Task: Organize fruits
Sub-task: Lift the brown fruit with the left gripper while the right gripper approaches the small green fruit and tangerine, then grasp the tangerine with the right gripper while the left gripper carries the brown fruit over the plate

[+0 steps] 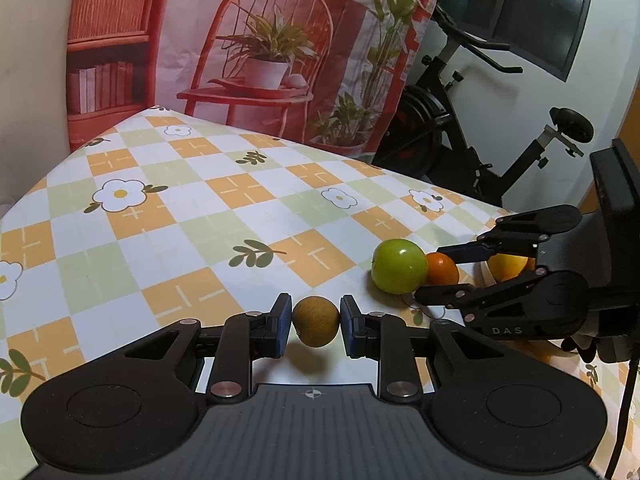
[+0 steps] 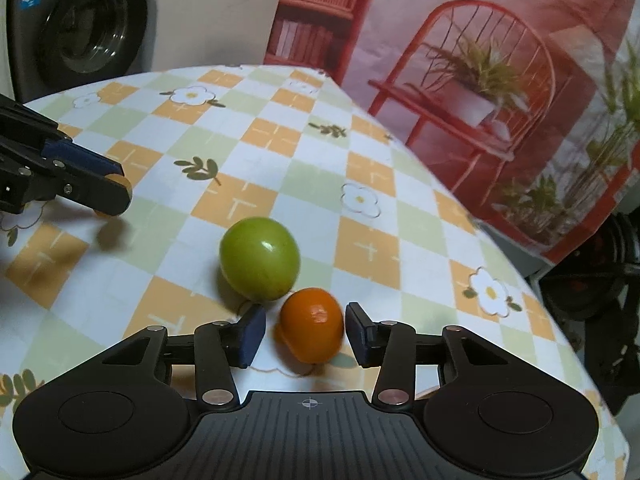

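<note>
Brown round fruit (image 1: 315, 322), rough-skinned, clamped between the blue pads (image 1: 282, 326) of the left gripper (image 1: 315, 326) and lifted clear of the bench (image 1: 168, 216), its shadow falling on the cloth just below. In the right wrist view only a sliver of this fruit (image 2: 122, 184) shows at the left gripper's (image 2: 114, 194) tip. Green apple (image 2: 260, 258) resting on the bench, touching the orange (image 2: 313, 324) that lies nearer the camera. The right gripper (image 2: 306, 334) brackets the orange with its jaws apart: a gap shows at the left pad; whether the right pad touches cannot be told. From the left wrist view, the apple (image 1: 399, 266) and orange (image 1: 442, 268) sit side by side at the bench's right, the right gripper (image 1: 438, 270) reaching in around the orange, with a yellow fruit (image 1: 508, 266) partly hidden behind it. The bench carries a checked orange, green and white cloth with flower prints. Beyond: a printed backdrop (image 1: 256, 40) of a red chair, an exercise bike (image 1: 460, 128), and a washing machine (image 2: 80, 20).
</note>
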`<state>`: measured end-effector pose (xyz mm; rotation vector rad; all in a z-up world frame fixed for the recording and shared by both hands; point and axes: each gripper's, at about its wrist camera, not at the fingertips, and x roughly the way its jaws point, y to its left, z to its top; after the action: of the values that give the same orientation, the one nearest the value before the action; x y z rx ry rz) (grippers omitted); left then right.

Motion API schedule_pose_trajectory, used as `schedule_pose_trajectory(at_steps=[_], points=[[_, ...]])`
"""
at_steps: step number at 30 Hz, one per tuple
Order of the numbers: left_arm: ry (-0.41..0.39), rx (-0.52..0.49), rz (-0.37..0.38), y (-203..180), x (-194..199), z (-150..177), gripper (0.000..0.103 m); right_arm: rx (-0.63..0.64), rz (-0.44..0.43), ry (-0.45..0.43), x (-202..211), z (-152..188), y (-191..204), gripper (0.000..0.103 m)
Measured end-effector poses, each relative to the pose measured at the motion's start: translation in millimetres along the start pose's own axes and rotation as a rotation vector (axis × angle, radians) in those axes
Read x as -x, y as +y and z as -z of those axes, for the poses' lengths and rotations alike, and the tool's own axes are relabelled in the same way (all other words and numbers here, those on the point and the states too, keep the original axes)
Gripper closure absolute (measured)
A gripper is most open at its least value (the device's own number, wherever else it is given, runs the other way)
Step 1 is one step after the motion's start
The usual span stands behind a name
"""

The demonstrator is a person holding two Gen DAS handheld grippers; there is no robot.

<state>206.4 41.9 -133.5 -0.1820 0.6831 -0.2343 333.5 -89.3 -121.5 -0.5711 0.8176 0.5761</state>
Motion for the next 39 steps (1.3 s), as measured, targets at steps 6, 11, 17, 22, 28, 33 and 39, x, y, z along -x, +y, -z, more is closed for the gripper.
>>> schedule_pose_trajectory(at_steps=[6, 11, 17, 22, 28, 33, 39], points=[[0.002, -0.018, 0.01, -4.4, 0.1, -1.1, 0.075, -0.064, 0.001, -0.019, 7.6, 6.1, -5.8, 0.071], [-0.007, -0.056, 0.023, -17.2, 3.5, -2.8, 0.075, -0.145, 0.005, -0.079, 26.0, 23.0, -7.9, 0.071], [-0.015, -0.131, 0.053, -43.9, 10.1, -7.2, 0.075, -0.301, 0.02, -0.222, 73.4, 57.8, -14.7, 0.071], [-0.017, -0.205, 0.101, -74.6, 10.4, -12.2, 0.075, -0.44, 0.087, -0.317, 113.0, 103.9, -19.0, 0.071], [0.02, -0.286, 0.164, -114.6, -0.7, -9.7, 0.075, -0.521, 0.144, -0.349, 140.2, 154.1, -19.6, 0.071], [0.051, -0.346, 0.202, -141.0, -13.1, -6.2, 0.075, -0.574, 0.17, -0.368, 148.9, 183.1, -29.0, 0.071], [0.106, -0.432, 0.237, -173.4, -31.9, 2.7, 0.075, -0.61, 0.2, -0.414, 155.9, 203.7, -44.3, 0.071]])
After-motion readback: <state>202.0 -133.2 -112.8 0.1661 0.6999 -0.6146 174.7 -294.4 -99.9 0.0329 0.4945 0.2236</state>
